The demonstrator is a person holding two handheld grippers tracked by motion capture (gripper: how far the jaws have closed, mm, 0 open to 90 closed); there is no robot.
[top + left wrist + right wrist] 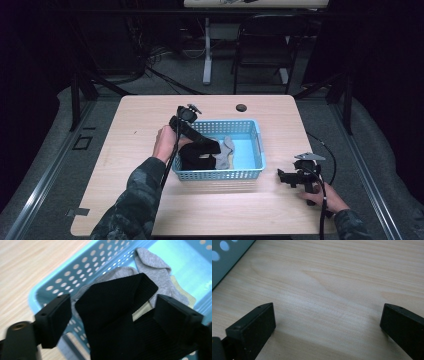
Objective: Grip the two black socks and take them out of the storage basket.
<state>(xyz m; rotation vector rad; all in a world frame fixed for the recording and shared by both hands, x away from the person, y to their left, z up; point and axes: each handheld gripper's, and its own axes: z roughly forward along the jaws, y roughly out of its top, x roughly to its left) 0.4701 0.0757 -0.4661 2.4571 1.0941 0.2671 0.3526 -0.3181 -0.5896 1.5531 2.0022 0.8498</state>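
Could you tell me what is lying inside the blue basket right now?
Inside the blue basket lie a black sock and a grey sock, with a pale yellowish piece showing beneath the grey one. Whatever lies under the black sock is covered.

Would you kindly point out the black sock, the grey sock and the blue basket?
black sock (pixel 110 315), left gripper view, on its folded middle.
grey sock (pixel 155 267), left gripper view, on its heel.
blue basket (pixel 220 175), high view, on its near wall.

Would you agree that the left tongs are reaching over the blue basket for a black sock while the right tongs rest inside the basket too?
Not quite: the right tongs rest on the bare table, outside the blue basket, as the high view shows. The left tongs do straddle the black sock.
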